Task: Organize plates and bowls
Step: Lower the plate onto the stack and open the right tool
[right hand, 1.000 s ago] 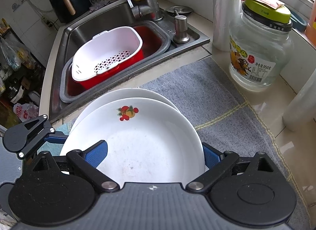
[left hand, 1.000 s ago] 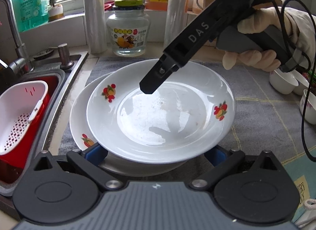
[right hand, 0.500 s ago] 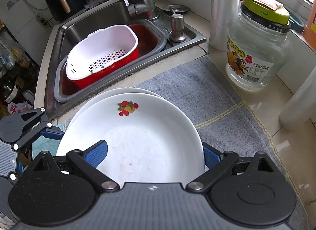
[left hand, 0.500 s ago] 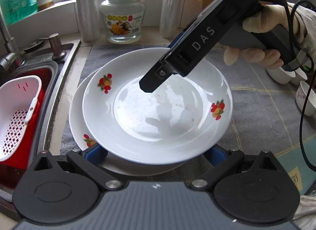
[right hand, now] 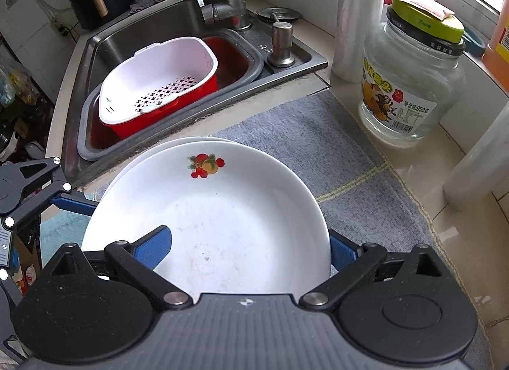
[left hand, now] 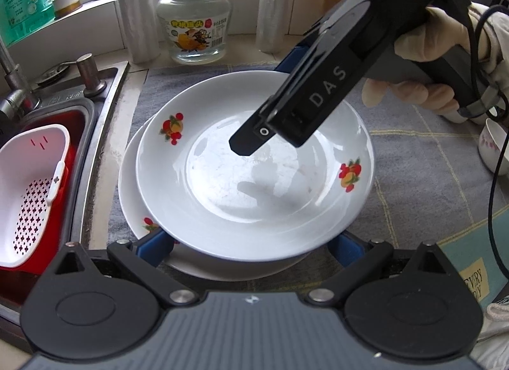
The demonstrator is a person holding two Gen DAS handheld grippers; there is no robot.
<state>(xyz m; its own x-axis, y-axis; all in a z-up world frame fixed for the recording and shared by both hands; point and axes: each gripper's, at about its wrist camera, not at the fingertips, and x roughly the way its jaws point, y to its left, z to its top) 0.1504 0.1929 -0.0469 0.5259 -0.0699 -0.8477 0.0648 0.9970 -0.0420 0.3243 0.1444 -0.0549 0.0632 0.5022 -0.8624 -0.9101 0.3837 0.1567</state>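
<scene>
A white plate with fruit prints (left hand: 254, 179) lies on a second like plate (left hand: 133, 211) on the grey mat. It also shows in the right wrist view (right hand: 222, 211). My right gripper (right hand: 249, 247) has one blue finger (right hand: 152, 249) over the plate's inside and the other outside its rim, holding the top plate's edge. From the left wrist view the right gripper's body (left hand: 318, 93) hangs over the plate. My left gripper (left hand: 251, 246) is spread wide at the plates' near edge, its blue fingers (left hand: 156, 243) partly hidden under the rim.
A sink (right hand: 133, 33) with a white colander in a red basin (right hand: 159, 84) lies left of the mat. A glass jar (left hand: 194, 14) and two plastic-wrap rolls (left hand: 133, 4) stand at the back. Small white bowls (left hand: 493, 147) sit at the right.
Both grippers have pulled back and up a little from the plates. The right gripper's body has shifted right over the top plate.
</scene>
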